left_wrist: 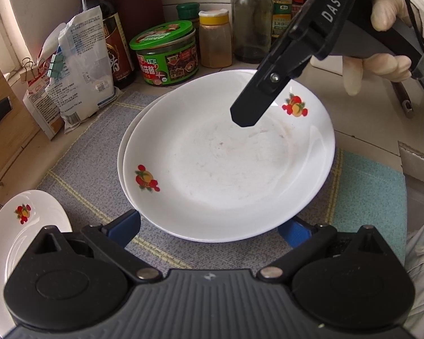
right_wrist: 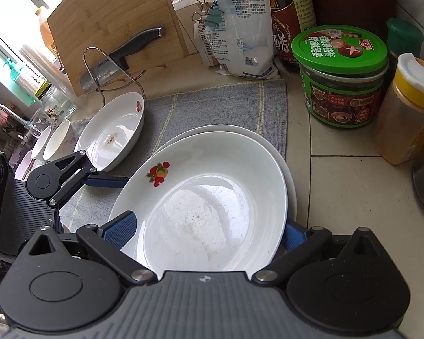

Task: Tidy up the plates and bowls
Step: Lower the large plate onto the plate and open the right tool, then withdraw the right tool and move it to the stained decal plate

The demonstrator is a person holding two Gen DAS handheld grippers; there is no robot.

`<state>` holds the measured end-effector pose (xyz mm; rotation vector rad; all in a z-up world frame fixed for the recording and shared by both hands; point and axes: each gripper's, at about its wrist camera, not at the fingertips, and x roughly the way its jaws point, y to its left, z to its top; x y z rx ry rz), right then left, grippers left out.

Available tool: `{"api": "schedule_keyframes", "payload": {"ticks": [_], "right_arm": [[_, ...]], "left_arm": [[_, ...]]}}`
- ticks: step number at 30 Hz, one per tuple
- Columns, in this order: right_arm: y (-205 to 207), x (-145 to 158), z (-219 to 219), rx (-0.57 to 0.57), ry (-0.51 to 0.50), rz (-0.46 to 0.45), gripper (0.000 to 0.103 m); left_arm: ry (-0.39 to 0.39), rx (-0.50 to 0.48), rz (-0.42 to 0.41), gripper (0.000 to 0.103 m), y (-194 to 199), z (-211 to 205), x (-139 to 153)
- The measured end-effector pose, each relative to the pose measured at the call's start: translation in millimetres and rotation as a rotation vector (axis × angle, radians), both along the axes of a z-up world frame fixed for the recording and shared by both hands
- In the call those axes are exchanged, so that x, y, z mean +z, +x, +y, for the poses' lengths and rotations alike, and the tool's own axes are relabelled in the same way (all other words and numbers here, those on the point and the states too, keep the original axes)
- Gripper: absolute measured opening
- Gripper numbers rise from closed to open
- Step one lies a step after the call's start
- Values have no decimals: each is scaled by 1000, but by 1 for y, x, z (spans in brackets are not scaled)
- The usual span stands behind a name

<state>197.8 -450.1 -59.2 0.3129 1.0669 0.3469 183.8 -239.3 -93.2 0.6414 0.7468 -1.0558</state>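
Top plate: white, fruit-print plate [left_wrist: 229,169] sits nested on a second white plate [left_wrist: 124,152], whose rim peeks out on the left; both rest on the grey woven mat [left_wrist: 93,152].
Left gripper: the left gripper [left_wrist: 212,231] is spread wide, blue fingers either side of the near rim of the stack, with no visible squeeze on it.
Right gripper: in the left wrist view the right gripper [left_wrist: 244,113] angles down over the far side of the top plate, held by a gloved hand [left_wrist: 381,65]; in its own view the blue fingers [right_wrist: 118,233] straddle the plate, wide apart.
Third plate: a matching plate [right_wrist: 110,132] lies on the mat, apart from the stack.
Bowls: two white bowls [right_wrist: 53,141] stand beyond that plate.
Backdrop: green-lidded jar [left_wrist: 166,53], yellow-capped spice jar [left_wrist: 214,39], knife [right_wrist: 121,56] against the bamboo board [right_wrist: 113,22].
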Motion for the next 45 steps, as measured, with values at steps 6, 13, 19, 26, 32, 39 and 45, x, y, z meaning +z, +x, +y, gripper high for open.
{"api": "schedule_keyframes", "payload": {"ticks": [6, 13, 19, 26, 32, 39, 45], "right_arm": [[-3, 3, 3, 1, -32, -1, 103], [-6, 5, 6, 2, -63, 0, 103], [-7, 7, 9, -1, -87, 11, 103], [-10, 8, 10, 0, -104, 15, 103], [-11, 9, 11, -2, -116, 15, 103], [-17, 7, 11, -11, -155, 9, 103], [-25, 27, 22, 3, -259, -117, 103]], "left_arm": [[-5, 10, -8, 102, -2, 3, 3], [-12, 25, -12, 102, -5, 5, 6], [-20, 31, -18, 102, -8, 5, 6], [-44, 38, -14, 102, -10, 6, 8], [-57, 47, -12, 102, -12, 6, 9], [-71, 67, -18, 102, -14, 9, 11], [-117, 129, -47, 102, -22, 18, 26]]}}
